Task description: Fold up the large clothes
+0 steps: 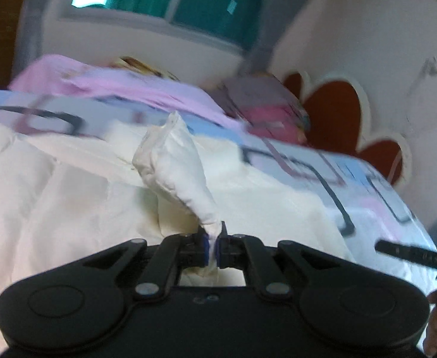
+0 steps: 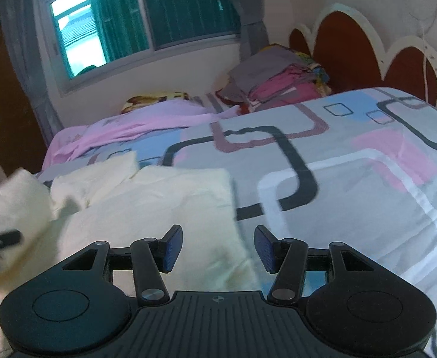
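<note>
Cloth is the whole matter here: a cream garment (image 1: 69, 197) lies spread over the near-left part of a bed (image 2: 352, 208) with a patterned sheet, its right edge running up between the fingers of the right gripper (image 2: 218, 246) in that gripper's own view. The left gripper (image 1: 212, 246) is clenched on a bunched corner (image 1: 176, 161) of this garment, the blue pads pinching a narrow neck of fabric so that the rest of the corner stands up in front of them like a stuffed cone. That pinch on a thin neck looks chosen so the corner can be carried across without slipping, probably to lay one part of the garment over another. The right gripper stands released, its jaws well apart with nothing between the pads, hovering low over the garment's right edge; it seems placed there either to pin the cloth or to take a second corner. At the far side of the bed sit a pink sheet (image 2: 123, 128) and a pile of folded clothes (image 2: 278, 80) against the red headboard (image 2: 337, 44), well apart from the work, which leaves the near half of the bed free for folding. Blur in the left view makes finer creases impossible to read.
</note>
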